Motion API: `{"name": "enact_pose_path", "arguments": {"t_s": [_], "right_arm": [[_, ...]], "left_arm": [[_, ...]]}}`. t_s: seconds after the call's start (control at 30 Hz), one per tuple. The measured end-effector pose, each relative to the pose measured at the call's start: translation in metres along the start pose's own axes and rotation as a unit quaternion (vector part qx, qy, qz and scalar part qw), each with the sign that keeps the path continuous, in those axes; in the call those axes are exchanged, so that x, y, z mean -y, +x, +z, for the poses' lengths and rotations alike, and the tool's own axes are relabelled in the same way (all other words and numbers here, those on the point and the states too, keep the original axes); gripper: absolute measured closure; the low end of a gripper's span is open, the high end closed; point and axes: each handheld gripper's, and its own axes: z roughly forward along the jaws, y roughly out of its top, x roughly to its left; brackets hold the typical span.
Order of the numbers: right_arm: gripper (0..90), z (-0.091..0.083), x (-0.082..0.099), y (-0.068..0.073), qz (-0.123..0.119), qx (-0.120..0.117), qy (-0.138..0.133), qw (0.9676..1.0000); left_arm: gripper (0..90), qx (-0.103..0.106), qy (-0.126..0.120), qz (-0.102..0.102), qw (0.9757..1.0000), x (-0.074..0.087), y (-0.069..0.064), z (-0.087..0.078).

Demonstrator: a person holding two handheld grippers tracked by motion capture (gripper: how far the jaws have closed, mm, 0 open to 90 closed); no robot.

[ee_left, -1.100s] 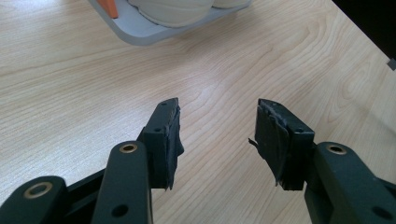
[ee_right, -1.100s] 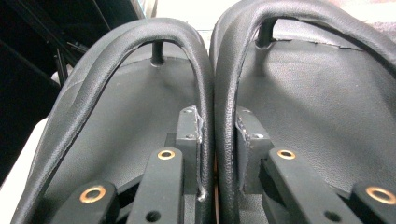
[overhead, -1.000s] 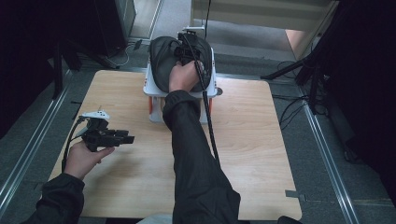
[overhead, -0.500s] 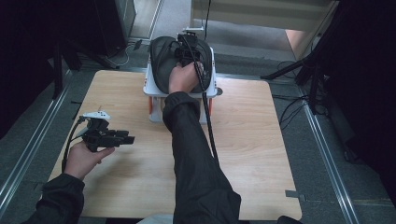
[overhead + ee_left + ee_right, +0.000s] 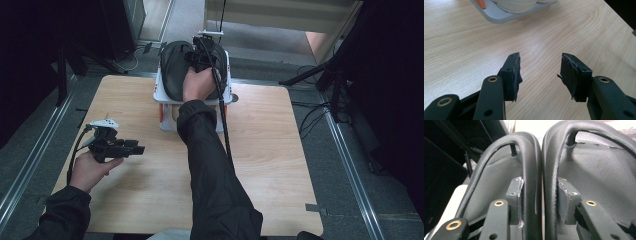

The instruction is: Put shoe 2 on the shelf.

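Observation:
Two black slippers lie side by side on top of a white rack (image 5: 162, 107) at the table's far edge; the left slipper (image 5: 491, 177) and right slipper (image 5: 599, 170) touch along their inner rims. My right gripper (image 5: 202, 52) reaches over them. Its jaws have just been opening, and in the right gripper view the right gripper (image 5: 540, 195) straddles both inner rims, with the pads (image 5: 515, 192) slack beside them. My left gripper (image 5: 137, 149) hovers low over the left side of the table, lying level. The left gripper (image 5: 540, 70) is open with nothing between its jaws.
The rack's grey lower shelf (image 5: 499, 18) carries a pale shoe sole (image 5: 516, 6) and an orange part (image 5: 481, 3). A black cable (image 5: 225, 130) trails along the right forearm. Bare wooden tabletop (image 5: 280, 150) spreads to the right; metal rails run on the floor on both sides.

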Motion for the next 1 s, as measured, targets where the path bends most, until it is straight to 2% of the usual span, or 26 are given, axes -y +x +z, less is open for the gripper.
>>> {"name": "enact_pose_path", "arguments": {"t_s": [0.07,0.2,0.23,0.43,0.47,0.6,0.77,0.83,0.87,0.97,1.0], "right_arm": [[58.0,-0.006,0.000,-0.004,0.004,-0.015,-0.003,0.9999],[57.5,-0.013,-0.001,-0.009,0.012,-0.029,-0.004,0.9995],[57.1,-0.018,0.000,-0.013,0.009,-0.040,-0.003,0.9992],[57.2,-0.031,0.003,-0.024,-0.007,-0.047,-0.006,0.9988],[57.6,-0.038,0.004,-0.030,-0.010,-0.055,-0.009,0.9984],[57.6,-0.046,0.008,-0.037,-0.019,-0.065,-0.005,0.9977],[57.6,-0.059,0.020,-0.047,-0.035,-0.078,-0.005,0.9963],[57.7,-0.066,0.026,-0.049,-0.040,-0.091,-0.004,0.9950],[58.0,-0.073,0.031,-0.051,-0.050,-0.105,-0.003,0.9932],[58.1,-0.079,0.038,-0.053,-0.051,-0.118,-0.001,0.9917],[58.1,-0.085,0.046,-0.055,-0.059,-0.131,0.004,0.9896]], "left_arm": [[50.8,-0.001,0.002,0.000,1.0000,0.000,0.000,0.000],[50.8,-0.002,0.001,0.000,1.0000,0.000,0.000,0.000],[50.8,-0.004,0.001,0.000,1.0000,0.000,0.000,0.001],[50.8,-0.006,0.003,0.000,1.0000,0.000,0.000,0.003],[50.8,-0.006,0.004,0.000,1.0000,-0.001,0.000,0.004],[50.8,-0.006,0.006,-0.001,1.0000,-0.001,0.000,0.006],[50.7,-0.009,0.008,-0.001,0.9999,-0.001,0.000,0.007],[50.7,-0.009,0.007,-0.003,0.9999,-0.001,0.000,0.007],[50.7,-0.010,0.007,-0.003,0.9999,-0.001,-0.001,0.007],[50.7,-0.011,0.008,-0.001,0.9999,-0.001,-0.001,0.007],[50.7,-0.010,0.009,-0.002,0.9999,-0.001,0.000,0.008]]}}
